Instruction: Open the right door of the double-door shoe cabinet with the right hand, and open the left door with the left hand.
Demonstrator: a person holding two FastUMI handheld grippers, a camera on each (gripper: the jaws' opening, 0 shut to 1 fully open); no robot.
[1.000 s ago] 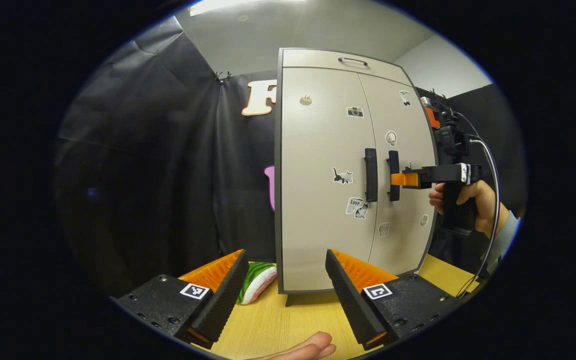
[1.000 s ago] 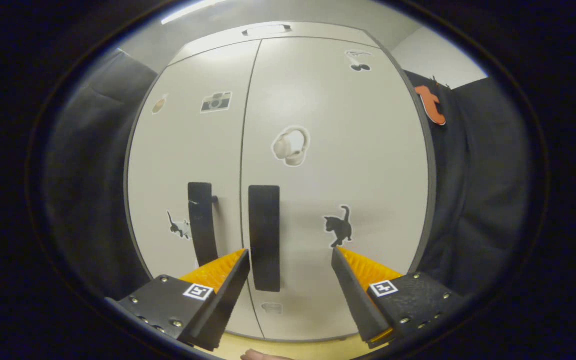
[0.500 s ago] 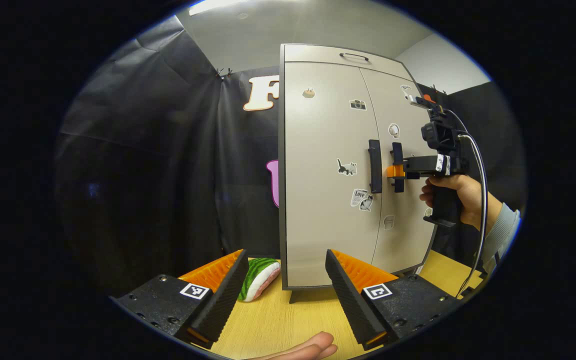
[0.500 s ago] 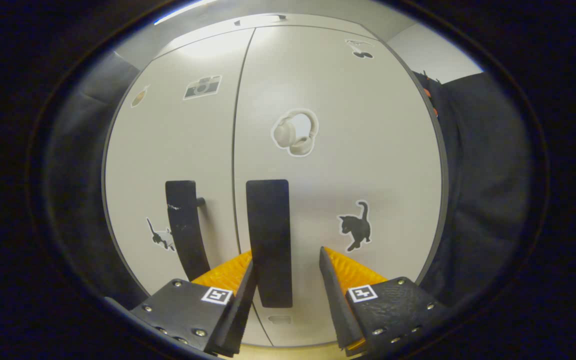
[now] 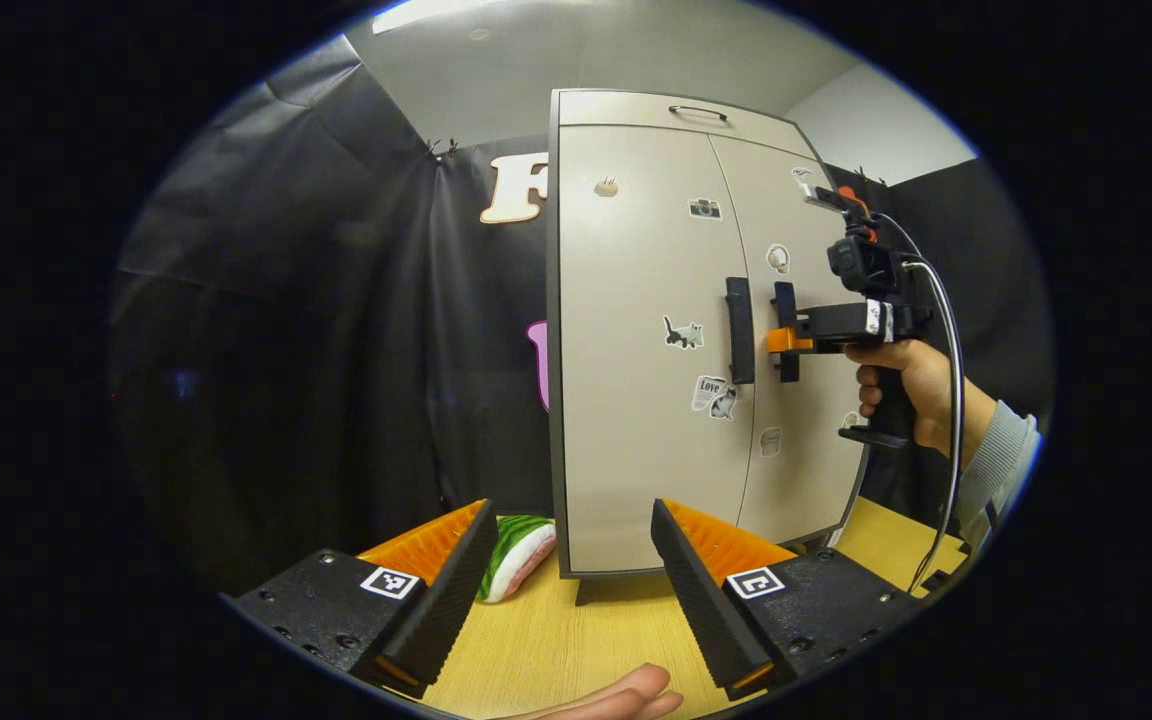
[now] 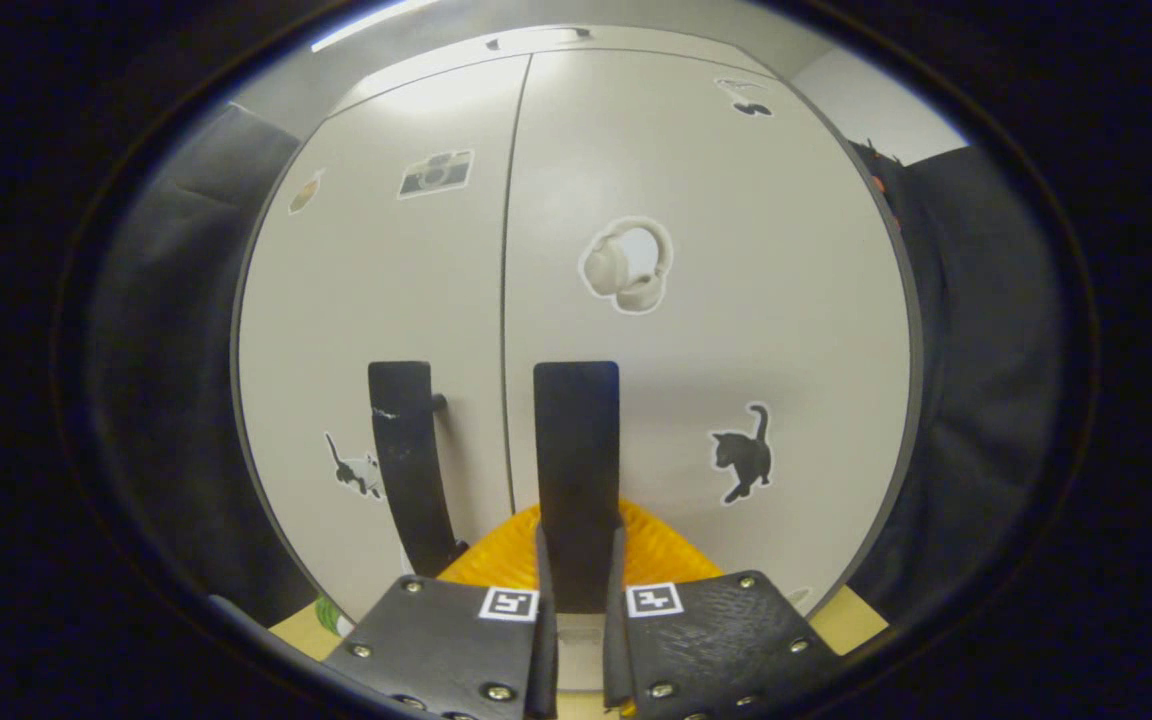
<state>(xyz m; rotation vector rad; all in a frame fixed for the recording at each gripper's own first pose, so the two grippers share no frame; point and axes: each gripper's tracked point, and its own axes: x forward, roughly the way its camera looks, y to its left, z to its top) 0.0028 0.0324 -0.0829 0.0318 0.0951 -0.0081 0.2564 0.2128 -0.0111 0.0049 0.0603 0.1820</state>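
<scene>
A beige double-door shoe cabinet (image 5: pixel 636 400) stands on the wooden table, both doors closed. Each door carries a black vertical handle: the left handle (image 5: pixel 738 330) (image 6: pixel 406 460) and the right handle (image 5: pixel 786 325) (image 6: pixel 576 450). My right gripper (image 6: pixel 576 570) (image 5: pixel 784 341) is shut on the right handle, its orange fingers pressing both sides. A hand holds it at the cabinet's right. My left gripper (image 5: pixel 572 560) is open, held back from the cabinet low over the table, with nothing between its fingers.
A watermelon-slice plush (image 5: pixel 516 555) lies on the wooden table (image 5: pixel 556 640) left of the cabinet's foot. Fingertips of a hand (image 5: pixel 616 695) show at the bottom edge. Stickers dot both doors. Black cloth hangs behind and beside the cabinet.
My right gripper moved in around the right handle and closed on it. My left gripper stayed open and almost still.
</scene>
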